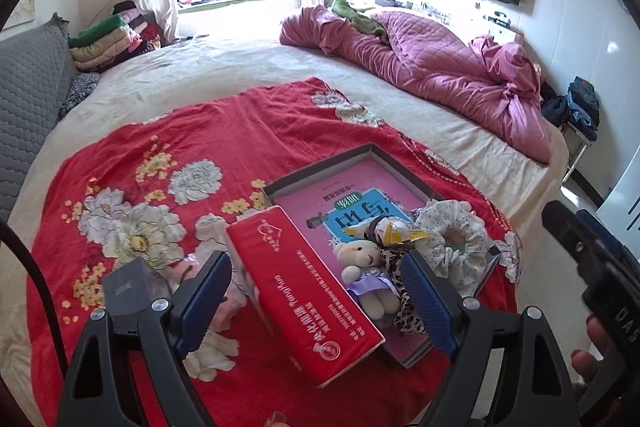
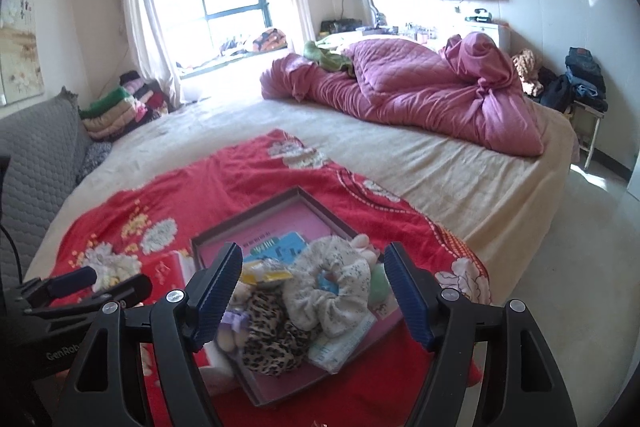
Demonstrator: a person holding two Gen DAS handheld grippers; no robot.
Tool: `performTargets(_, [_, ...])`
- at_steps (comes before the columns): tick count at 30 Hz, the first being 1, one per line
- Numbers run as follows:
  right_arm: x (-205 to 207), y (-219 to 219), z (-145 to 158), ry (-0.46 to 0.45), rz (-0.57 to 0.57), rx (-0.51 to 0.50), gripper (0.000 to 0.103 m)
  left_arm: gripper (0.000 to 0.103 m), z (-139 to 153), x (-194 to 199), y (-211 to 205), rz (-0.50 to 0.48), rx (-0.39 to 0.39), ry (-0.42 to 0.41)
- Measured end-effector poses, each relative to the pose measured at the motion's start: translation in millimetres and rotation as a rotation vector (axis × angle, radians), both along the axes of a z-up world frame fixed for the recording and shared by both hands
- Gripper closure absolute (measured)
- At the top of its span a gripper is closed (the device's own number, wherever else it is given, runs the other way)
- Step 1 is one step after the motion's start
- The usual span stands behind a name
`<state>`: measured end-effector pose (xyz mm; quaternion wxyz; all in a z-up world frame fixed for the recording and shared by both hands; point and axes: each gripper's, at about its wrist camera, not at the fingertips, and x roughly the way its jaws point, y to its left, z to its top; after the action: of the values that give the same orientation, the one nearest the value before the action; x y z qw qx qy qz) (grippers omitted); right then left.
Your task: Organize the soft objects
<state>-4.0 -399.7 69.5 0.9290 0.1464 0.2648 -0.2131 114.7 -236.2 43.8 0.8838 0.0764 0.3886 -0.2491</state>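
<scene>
A shallow dark box [image 1: 320,169] [image 2: 248,213] with a pink book in it lies on a red flowered blanket [image 1: 200,131] on the bed. In the box are a small white teddy bear [image 1: 366,267], a leopard-print cloth [image 1: 404,311] [image 2: 272,331] and a pale floral scrunchie [image 1: 456,243] [image 2: 332,287]. A red tissue pack [image 1: 308,295] rests tilted on the box's near left edge. My left gripper [image 1: 316,295] is open, its fingers either side of the red pack. My right gripper [image 2: 314,291] is open above the scrunchie and leopard cloth. The left gripper also shows at the left of the right wrist view [image 2: 96,285].
A crumpled pink quilt [image 1: 432,67] [image 2: 420,87] lies along the bed's far right. Folded clothes [image 1: 108,39] are stacked at the far left by the grey headboard [image 1: 28,99]. The bed's right edge drops to the floor [image 2: 580,227].
</scene>
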Motion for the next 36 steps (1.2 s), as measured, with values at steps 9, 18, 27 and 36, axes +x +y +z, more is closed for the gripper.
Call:
performTargets(9, [-47.3,29.7,44.1,-0.048,0.008,0.014,0.028,0.016,30.5,-37.7,34.7,0.009,0.002,-0.044])
performTargets(18, [-83.8,66.5,42.2,-0.010,0.039,0.006,0.028,0.016,41.8,-86.1,55.9,-0.002,0.005,-0.072])
performTargets(27, [-118.0,93.3,17.3,0.055,0.042,-0.039,0.028,0.016,18.3,-123.4,72.4,0.008,0.012,-0.030])
performTargets(36, [-127.9,95.5,-14.0,0.092,-0.010,-0.070,0.028,0.016,-12.5,-131.0,76.1,0.021,0.024,-0.004])
